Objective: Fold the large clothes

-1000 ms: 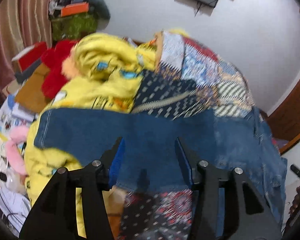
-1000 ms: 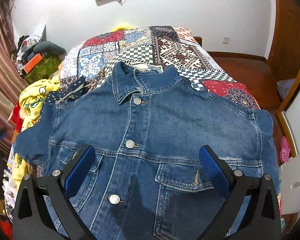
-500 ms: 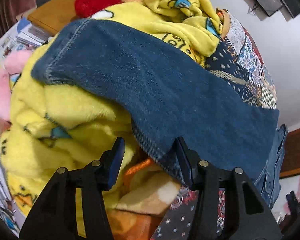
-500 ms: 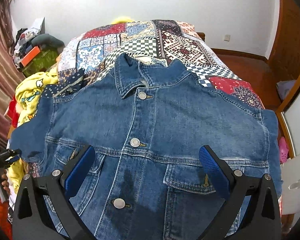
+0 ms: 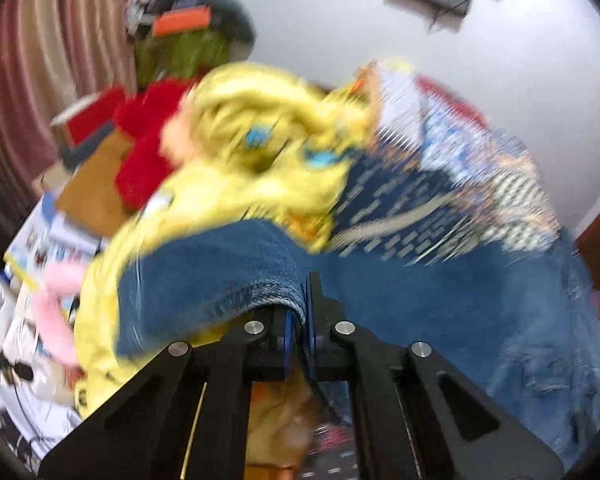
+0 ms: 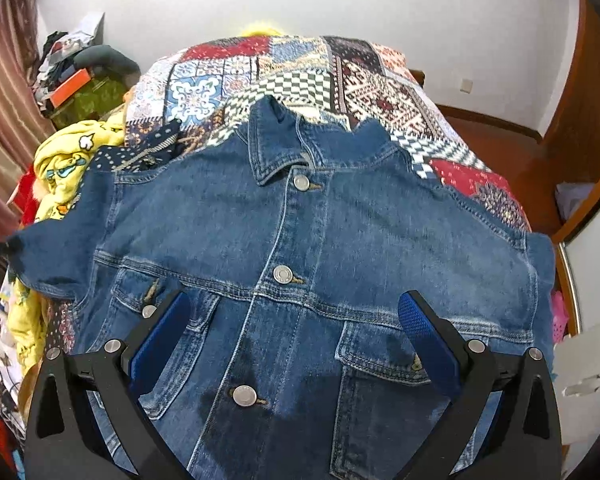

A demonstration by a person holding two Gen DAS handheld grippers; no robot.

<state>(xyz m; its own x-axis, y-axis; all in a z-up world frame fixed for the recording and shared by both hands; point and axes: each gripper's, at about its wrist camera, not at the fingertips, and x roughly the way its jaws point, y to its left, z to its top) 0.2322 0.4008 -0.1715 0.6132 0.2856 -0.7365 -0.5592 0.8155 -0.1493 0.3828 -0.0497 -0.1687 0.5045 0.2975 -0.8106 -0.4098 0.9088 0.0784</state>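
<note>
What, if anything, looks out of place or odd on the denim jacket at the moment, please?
A dark, damp-looking patch stains the denim jacket beside its lowest visible button. The jacket's sleeve hangs off the bed over a yellow blanket, pinched in the left tongs.

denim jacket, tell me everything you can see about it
The denim jacket is mid-blue with pale stitching, a collar, silver snap buttons down the front and two flap chest pockets. It lies front-up, buttoned and spread flat on the patchwork bedspread. One sleeve reaches over the yellow blanket, where the left gripper has just closed its jaws on the sleeve edge. The right gripper hovers open above.
</note>
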